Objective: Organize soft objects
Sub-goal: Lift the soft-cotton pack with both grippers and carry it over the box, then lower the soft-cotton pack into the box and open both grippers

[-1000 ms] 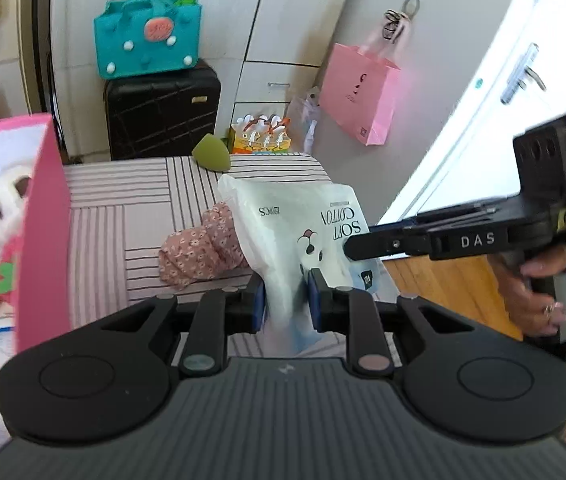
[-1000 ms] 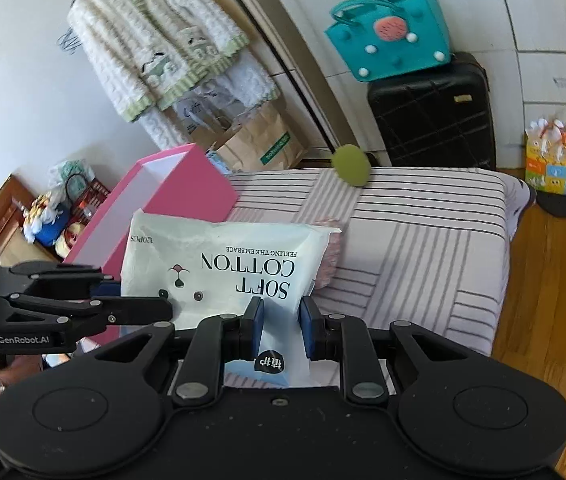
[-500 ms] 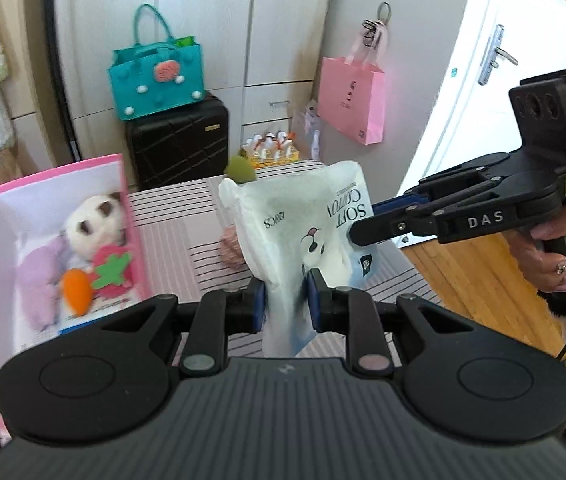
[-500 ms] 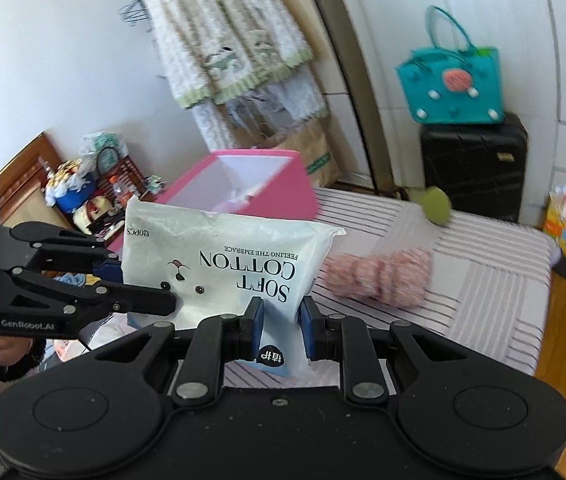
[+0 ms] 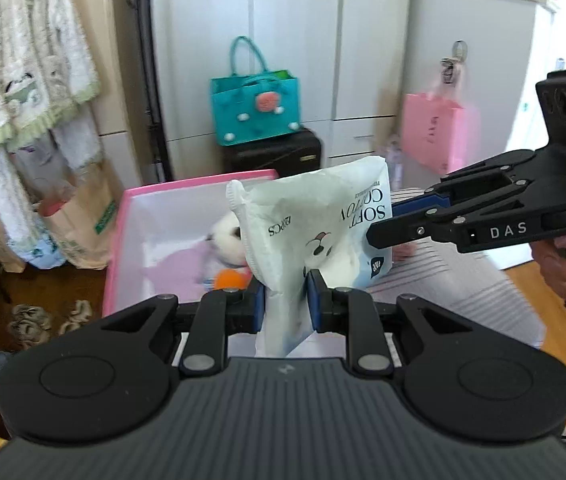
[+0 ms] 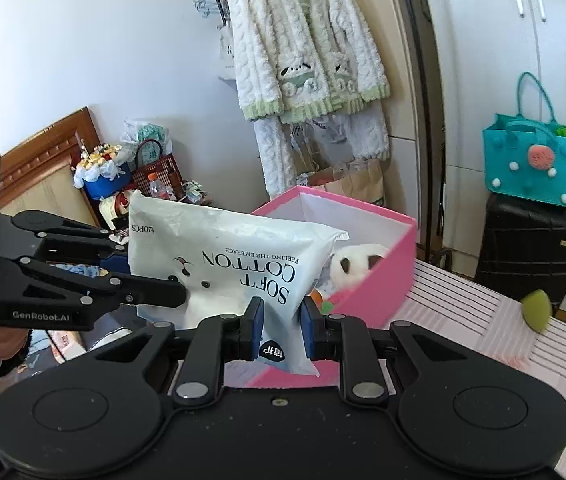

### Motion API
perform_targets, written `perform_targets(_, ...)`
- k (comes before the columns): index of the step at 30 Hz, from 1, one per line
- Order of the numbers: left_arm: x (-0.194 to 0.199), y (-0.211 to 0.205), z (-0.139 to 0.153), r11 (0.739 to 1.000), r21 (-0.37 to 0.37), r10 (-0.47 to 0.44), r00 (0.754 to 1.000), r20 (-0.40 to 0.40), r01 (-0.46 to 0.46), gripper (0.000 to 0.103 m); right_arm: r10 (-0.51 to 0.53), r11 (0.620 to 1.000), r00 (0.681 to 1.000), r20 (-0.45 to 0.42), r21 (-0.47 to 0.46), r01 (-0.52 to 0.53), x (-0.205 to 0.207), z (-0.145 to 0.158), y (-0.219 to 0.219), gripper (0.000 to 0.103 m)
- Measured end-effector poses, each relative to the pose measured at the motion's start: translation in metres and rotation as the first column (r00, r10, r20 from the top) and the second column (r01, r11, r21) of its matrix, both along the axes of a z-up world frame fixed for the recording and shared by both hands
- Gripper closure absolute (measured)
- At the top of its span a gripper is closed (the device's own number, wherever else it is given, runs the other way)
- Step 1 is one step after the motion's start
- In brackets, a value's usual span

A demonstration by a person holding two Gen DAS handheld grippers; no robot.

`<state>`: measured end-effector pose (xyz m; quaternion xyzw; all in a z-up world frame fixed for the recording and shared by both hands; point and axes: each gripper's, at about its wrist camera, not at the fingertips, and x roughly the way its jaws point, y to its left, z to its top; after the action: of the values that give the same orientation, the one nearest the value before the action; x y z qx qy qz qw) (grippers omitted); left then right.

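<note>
The white cotton pack (image 5: 315,232) hides much of the pink box (image 5: 123,240) behind it, so of the plush toy (image 5: 227,236) inside only part of a white head and an orange bit show, both blurred. In the right wrist view the pack (image 6: 227,264) covers the box's near corner (the toy (image 6: 355,266) peeks past its edge). The pack's small print is too fine to read. The pink bag (image 5: 435,136) on the door is smeared, its lettering illegible. The person's hand (image 5: 563,272) is cut off at the picture's edge.

Striped bed (image 6: 463,320) carries pink box (image 6: 379,284), green wedge (image 6: 535,311).
</note>
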<state>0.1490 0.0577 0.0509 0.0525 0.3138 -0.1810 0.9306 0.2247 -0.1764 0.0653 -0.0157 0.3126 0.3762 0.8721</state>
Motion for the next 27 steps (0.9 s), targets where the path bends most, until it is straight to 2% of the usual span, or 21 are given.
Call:
perform_targets(2, 0.012, 0.009, -0.008, 0.999, 0.037, 0.014, 1.000, 0.019, -0.014, 0.083, 0.006, 1.000, 1.000, 0.003, -0.026, -0.006, 0.013, -0.006, 0.016, 0.079)
perform_targets(4, 0.025, 0.015, -0.014, 0.998, 0.059, 0.029, 1.000, 0.001, -0.029, 0.083, 0.016, 0.999, 1.000, -0.017, -0.050, -0.017, 0.024, -0.011, 0.032, 0.079)
perform_targets(9, 0.055, 0.046, -0.026, 0.999, 0.013, 0.038, 0.992, -0.120, -0.037, 0.081, 0.035, 0.995, 0.995, -0.094, -0.091, -0.043, 0.039, -0.021, 0.056, 0.079)
perform_targets(12, 0.068, 0.058, -0.040, 0.999, -0.024, 0.033, 0.977, -0.213, -0.039, 0.081, 0.036, 0.994, 0.985, -0.171, -0.095, -0.053, 0.041, -0.029, 0.062, 0.079)
perform_targets(17, 0.074, 0.061, -0.063, 0.999, -0.011, 0.028, 0.952, -0.304, -0.033, 0.075, 0.017, 0.987, 0.975, -0.221, -0.150, -0.051, 0.036, -0.041, 0.071, 0.079)
perform_targets(18, 0.076, 0.061, -0.066, 0.999, -0.001, 0.037, 0.949, -0.314, -0.039, 0.071, 0.016, 0.985, 0.975, -0.222, -0.162, -0.053, 0.034, -0.042, 0.073, 0.079)
perform_targets(21, 0.074, 0.059, -0.068, 0.998, 0.049, 0.057, 0.953, -0.298, -0.044, 0.069, -0.013, 0.976, 0.984, -0.178, -0.218, -0.027, 0.028, -0.041, 0.076, 0.079)
perform_targets(24, 0.068, 0.056, -0.059, 0.998, 0.063, 0.045, 0.960, -0.275, -0.028, 0.063, 0.000, 0.977, 0.985, -0.171, -0.212, -0.036, 0.021, -0.033, 0.074, 0.078)
perform_targets(27, 0.065, 0.055, -0.048, 0.998, 0.063, 0.030, 0.959, -0.281, -0.013, 0.063, 0.010, 0.978, 0.986, -0.167, -0.206, -0.045, 0.014, -0.023, 0.070, 0.078)
